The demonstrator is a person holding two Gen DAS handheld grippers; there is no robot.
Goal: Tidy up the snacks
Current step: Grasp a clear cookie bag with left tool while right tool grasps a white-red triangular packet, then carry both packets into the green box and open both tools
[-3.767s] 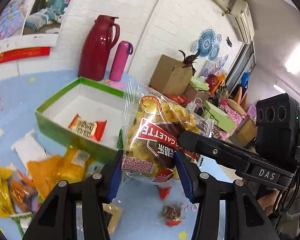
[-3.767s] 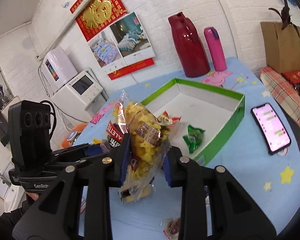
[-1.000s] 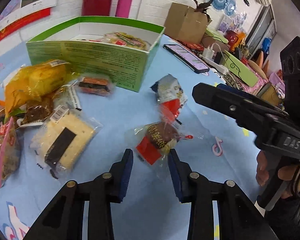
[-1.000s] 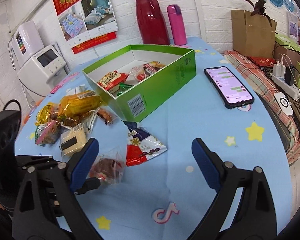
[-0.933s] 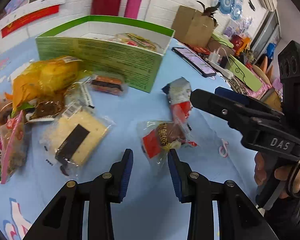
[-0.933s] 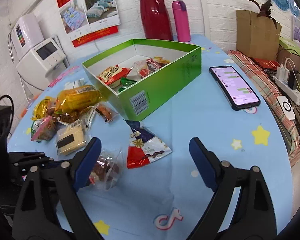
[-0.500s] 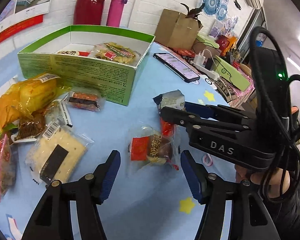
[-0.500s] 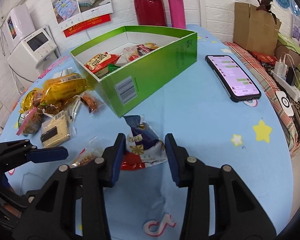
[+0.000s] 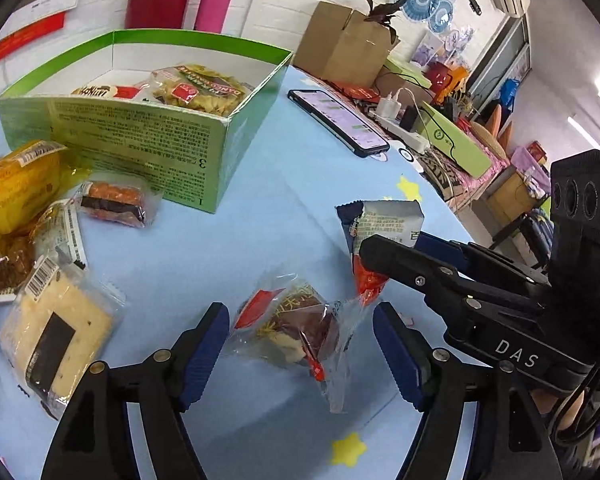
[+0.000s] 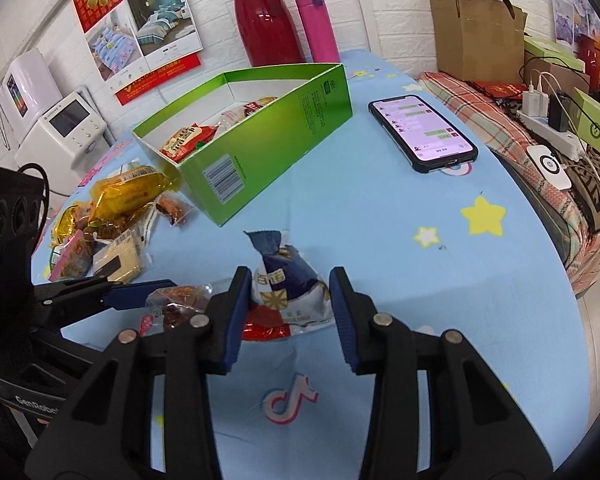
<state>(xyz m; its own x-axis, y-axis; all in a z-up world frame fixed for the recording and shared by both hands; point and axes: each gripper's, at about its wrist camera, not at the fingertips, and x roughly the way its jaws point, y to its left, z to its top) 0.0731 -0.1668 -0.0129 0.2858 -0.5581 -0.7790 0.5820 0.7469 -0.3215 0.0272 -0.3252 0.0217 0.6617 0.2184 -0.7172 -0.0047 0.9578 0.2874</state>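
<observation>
White brick walls are enclosing a table covered in a light-blue tablecloth [image 10: 380, 216] printed with stars. A green cardboard box [image 10: 260, 152] is sitting toward the far edge of the table, holding several snack packets, among them a bag of yellow crisps [image 9: 196, 92]. A red thermos jug [image 10: 264, 20] and a pink bottle [image 10: 318, 26] are standing behind the box at the wall. A smartphone [image 10: 422, 134] with a lit screen is lying toward the table's right edge. A pile of loose snacks, including a yellow-wrapped cake [image 9: 16, 188] and a pale cracker packet [image 9: 54, 340], is lying near the left edge. The left gripper [image 9: 300, 334] is hovering with its blue pads spread wide on either side of a clear-wrapped brown pastry [image 9: 300, 328] resting on the cloth, with no contact visible. The right gripper [image 10: 290, 300] is straddling a blue, white and red snack packet [image 10: 284, 284] just beside that pastry; its jaws are partly open, and actual contact with the packet cannot be confirmed.
</observation>
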